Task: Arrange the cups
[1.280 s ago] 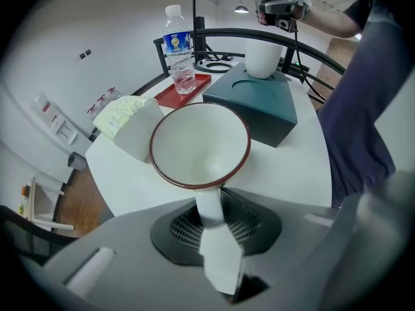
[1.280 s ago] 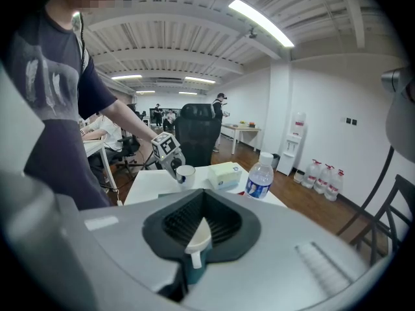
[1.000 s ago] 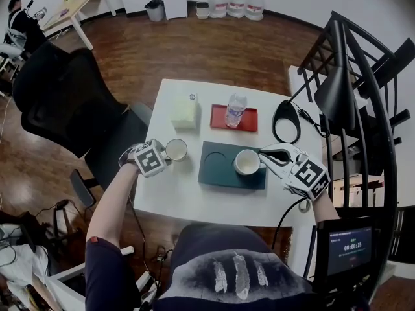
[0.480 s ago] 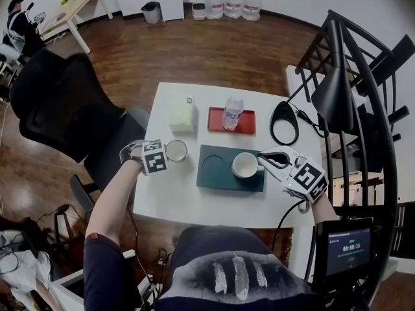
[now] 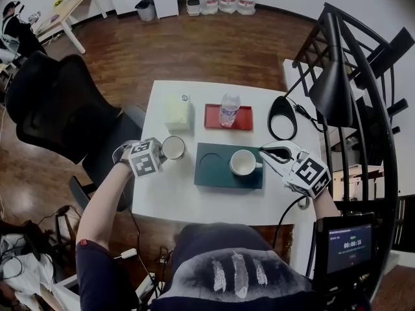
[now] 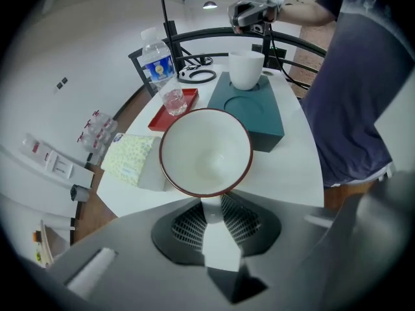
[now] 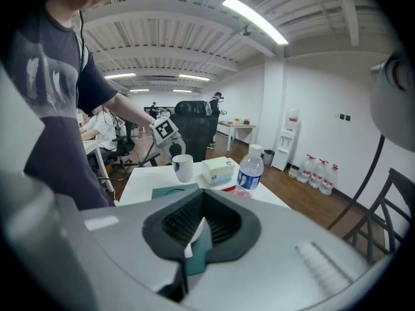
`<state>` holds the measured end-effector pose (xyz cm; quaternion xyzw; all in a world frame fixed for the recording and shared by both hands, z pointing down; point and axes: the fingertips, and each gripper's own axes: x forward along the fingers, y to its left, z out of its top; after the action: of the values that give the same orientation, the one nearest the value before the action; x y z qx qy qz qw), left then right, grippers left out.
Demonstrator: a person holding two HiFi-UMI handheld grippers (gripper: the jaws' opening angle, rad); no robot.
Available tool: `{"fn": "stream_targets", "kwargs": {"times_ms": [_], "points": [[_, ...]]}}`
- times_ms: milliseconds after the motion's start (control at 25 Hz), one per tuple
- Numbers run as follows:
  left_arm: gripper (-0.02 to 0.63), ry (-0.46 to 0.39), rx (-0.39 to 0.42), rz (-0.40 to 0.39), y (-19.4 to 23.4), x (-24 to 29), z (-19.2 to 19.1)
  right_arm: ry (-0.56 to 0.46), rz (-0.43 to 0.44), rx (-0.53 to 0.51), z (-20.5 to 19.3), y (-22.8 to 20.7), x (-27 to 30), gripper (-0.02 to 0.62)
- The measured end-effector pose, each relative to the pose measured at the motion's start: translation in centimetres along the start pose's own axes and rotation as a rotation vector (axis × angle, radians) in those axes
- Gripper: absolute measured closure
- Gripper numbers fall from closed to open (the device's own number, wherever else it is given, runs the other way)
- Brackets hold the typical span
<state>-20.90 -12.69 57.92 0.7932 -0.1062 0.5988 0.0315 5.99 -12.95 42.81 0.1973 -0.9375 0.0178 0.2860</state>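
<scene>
Gripping with the left claw (image 6: 211,207): closed on the handle of the red-rimmed cup (image 6: 206,151), pads pressed to either side of it. In the head view, at left of centre, over the left edge of the white worktop (image 5: 194,196), with that cup just right of the marker cube. Seen mouth-on in the left gripper view, empty inside.

Shut completely at the right claw (image 5: 270,155), jaws together and holding nothing. Right of centre in the head view, tips just beside the handle of the white cup (image 5: 243,162); cannot tell whether touching. Upright on the right half of the dark green tray (image 5: 211,173), next to a round recess on the tray's left half.

Above the green tray in the frame: a red tray (image 5: 245,118) with a water bottle (image 5: 227,109) standing on it, and to its left a tissue box (image 5: 176,113).
</scene>
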Motion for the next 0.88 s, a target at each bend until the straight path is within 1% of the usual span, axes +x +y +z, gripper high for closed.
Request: {"fn": "stream_targets", "kwargs": {"times_ms": [80, 200, 320, 480, 600, 720, 880], "points": [[0.531, -0.022, 0.023, 0.020, 0.5, -2.0, 1.2, -0.001, -0.004, -0.002, 0.4, -0.2, -0.1, 0.592], [0.531, -0.065, 0.062, 0.027, 1.2, -4.2, 2.9, -0.005, -0.004, -0.007, 0.9, -0.3, -0.2, 0.592], [0.531, -0.087, 0.117, 0.016, 0.8, -6.4, 5.0, -0.013, -0.006, -0.009, 1.3, -0.1, -0.2, 0.592], [0.531, -0.107, 0.211, -0.009, -0.2, -8.1, 8.7, -0.025, -0.019, -0.002, 1.1, -0.1, -0.8, 0.592], [0.531, -0.110, 0.261, -0.033, -1.1, -7.8, 10.7, -0.032, -0.034, 0.007, 0.7, -0.1, -1.3, 0.592], [0.529, -0.082, 0.301, -0.064, -2.1, -6.5, 11.6, -0.035, -0.048, 0.016, 0.1, -0.2, -1.9, 0.592], [0.529, -0.049, 0.327, -0.121, -3.6, -4.3, 12.2, -0.036, -0.068, 0.031, -0.9, -0.2, -2.8, 0.592]]}}
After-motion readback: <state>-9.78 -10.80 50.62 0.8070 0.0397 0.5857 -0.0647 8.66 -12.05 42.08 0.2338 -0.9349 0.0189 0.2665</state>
